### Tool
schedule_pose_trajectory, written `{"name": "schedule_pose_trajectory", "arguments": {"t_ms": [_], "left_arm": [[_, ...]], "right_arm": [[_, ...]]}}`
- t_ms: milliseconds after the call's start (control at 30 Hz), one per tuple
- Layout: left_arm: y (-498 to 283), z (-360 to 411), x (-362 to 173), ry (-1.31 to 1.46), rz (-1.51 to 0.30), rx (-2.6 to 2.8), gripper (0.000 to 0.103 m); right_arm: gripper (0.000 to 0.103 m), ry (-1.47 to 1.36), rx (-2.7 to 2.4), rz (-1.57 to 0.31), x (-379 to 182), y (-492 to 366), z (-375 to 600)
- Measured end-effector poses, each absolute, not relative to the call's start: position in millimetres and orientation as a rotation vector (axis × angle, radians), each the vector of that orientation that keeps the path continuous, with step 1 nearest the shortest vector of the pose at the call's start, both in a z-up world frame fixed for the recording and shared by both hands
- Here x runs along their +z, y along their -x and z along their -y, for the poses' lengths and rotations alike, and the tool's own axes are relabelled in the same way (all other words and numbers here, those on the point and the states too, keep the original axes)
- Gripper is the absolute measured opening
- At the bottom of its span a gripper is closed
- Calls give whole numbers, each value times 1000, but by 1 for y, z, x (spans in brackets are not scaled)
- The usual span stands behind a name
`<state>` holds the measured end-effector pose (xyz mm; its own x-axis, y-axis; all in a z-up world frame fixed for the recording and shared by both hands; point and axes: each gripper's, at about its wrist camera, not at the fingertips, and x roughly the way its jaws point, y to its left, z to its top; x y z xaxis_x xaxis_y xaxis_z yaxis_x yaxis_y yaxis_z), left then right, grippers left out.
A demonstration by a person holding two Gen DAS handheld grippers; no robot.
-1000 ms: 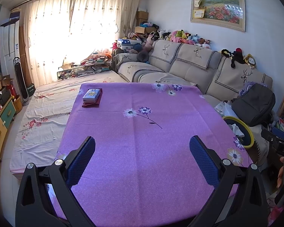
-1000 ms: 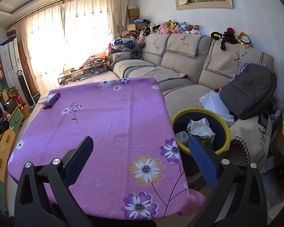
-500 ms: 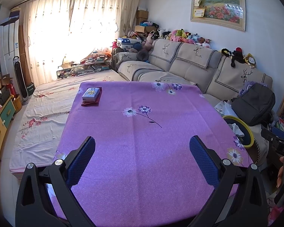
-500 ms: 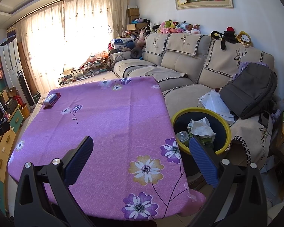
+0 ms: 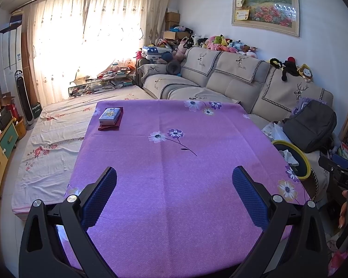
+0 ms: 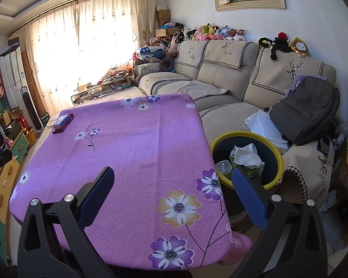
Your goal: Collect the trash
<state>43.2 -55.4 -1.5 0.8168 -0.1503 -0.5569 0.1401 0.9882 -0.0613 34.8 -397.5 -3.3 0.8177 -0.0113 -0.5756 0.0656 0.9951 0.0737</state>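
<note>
Nothing had shifted: I kept both left tongs (image 5: 174, 180) and right tongs (image 6: 172, 180) wide open and empty over the bare counter (image 5: 174, 139), trash apparently already in the bin (image 6: 273, 180).

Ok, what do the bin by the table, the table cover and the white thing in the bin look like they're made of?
The bin: probably plastic, with a smooth, evenly coloured yellow rim and dark inner wall.
The table cover: woven cloth, matte, with fold creases, printed flowers and a draped corner.
The white thing: likely tissue or paper towel, crumpled, soft and dull.
</note>
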Motion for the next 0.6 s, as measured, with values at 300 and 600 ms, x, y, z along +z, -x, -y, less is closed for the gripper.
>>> {"name": "schedule_pose_trajectory", "arguments": {"t_ms": [300,600], "left_arm": [[-44,55,-1,21,-598,-163,98],[-48,56,-1,21,-604,-173,98]], "right_arm": [[96,-92,-40,-612,-4,-35,396],[96,-91,-38,-619,-8,-37,395]]}}
